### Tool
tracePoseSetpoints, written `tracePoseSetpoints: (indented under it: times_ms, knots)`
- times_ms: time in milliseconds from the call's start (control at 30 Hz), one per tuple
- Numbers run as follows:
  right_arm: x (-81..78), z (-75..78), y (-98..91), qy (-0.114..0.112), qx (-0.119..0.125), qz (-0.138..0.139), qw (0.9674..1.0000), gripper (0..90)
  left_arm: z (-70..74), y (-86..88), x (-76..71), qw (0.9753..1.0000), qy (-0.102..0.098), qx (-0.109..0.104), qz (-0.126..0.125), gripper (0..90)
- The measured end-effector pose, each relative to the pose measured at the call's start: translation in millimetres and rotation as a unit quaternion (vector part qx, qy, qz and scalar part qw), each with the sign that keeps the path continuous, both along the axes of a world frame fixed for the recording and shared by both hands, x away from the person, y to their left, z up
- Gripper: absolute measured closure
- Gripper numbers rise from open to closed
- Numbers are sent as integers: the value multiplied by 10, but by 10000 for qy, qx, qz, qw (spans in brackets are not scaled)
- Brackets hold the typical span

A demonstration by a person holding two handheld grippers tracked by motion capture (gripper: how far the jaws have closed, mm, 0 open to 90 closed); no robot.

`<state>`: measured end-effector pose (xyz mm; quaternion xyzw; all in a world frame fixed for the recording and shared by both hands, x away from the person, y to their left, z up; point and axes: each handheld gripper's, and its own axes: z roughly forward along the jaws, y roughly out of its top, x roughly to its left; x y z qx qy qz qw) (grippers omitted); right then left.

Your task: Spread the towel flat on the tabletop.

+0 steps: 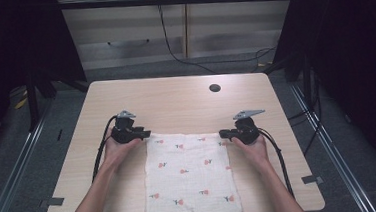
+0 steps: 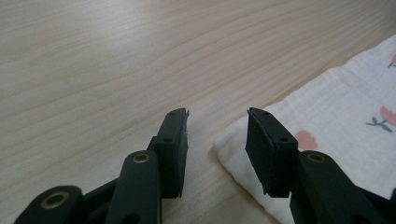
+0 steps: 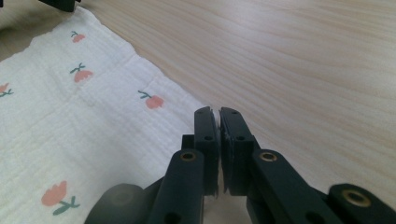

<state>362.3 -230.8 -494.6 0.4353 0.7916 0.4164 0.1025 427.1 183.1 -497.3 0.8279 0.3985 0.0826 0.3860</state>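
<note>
On light wood table (image 1: 175, 99), high view: white cloth with small red flower print (image 1: 190, 173) spread flat, near edge at table front. Left gripper (image 1: 144, 134) at cloth's far left corner, right gripper (image 1: 223, 133) at far right corner, each held in hand. Dark round hole (image 1: 215, 88) in tabletop beyond. Left gripper view: jaws apart, cloth corner (image 2: 224, 147) lying between them on table. Right gripper view: jaws together, almost touching, over cloth edge (image 3: 187, 100); cannot tell whether fabric pinched.

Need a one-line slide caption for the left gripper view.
Left hand-held gripper, jaws open, poised over a corner of the flower-print cloth lying flat on the wooden table.
</note>
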Motion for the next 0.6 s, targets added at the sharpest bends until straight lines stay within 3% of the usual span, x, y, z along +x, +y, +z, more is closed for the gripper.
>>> tracePoseSetpoints:
  times_ms: [167, 333, 433, 500, 600]
  knots:
    - [-8, 1, -23, 9, 29, -26, 10000, 867, -62, -6, 3, 9999, 42, -28, -89, 608]
    - [-5, 1, -32, 26, 63, -32, 10000, 867, -79, -58, -28, 9996, -87, -15, -250, 652]
    - [0, -5, -28, 39, 77, -17, 10000, 867, -86, -112, -52, 9991, -118, 23, -409, 761]
    - [2, -3, -32, 39, 135, 5, 9999, 867, -83, -154, -76, 9986, -238, 155, -449, 835]
    - [6, 1, -46, 32, 173, 4, 9998, 867, -81, -165, -83, 9986, -184, 107, -476, 871]
